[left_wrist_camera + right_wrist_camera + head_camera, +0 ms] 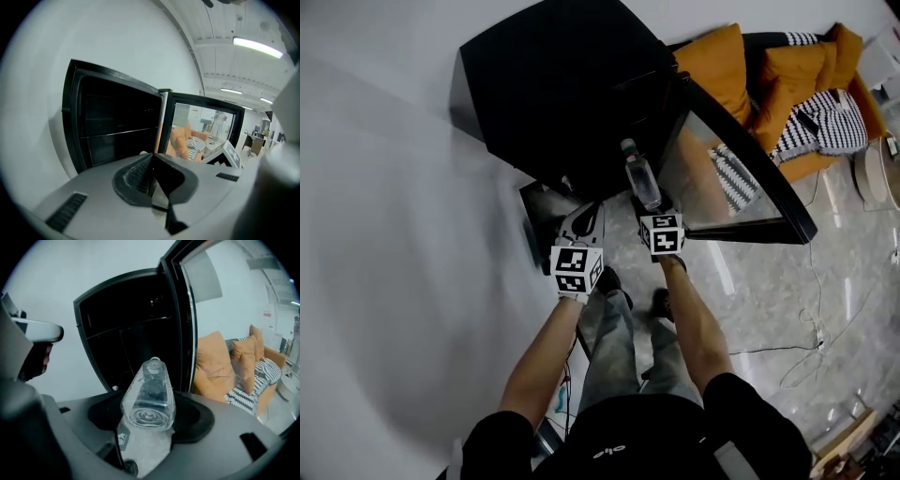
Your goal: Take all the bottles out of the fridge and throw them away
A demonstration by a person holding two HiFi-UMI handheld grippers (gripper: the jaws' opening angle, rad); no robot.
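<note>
Bright, even indoor light from ceiling strip lights (257, 47). Fridge (553, 94) interior near-black, no detail. Soft grey shading on wall (384, 234); glossy floor (769, 272) shows pale streaky glare. Both gripper views fisheye (black rounded corners, lines bowed). Left gripper view smeared at right edge. Bottle (149, 397) close to lens, slightly soft; head view sharp enough.

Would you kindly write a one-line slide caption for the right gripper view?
Right gripper holds a clear plastic bottle in its jaws before the open black fridge, orange sofa at right.
</note>
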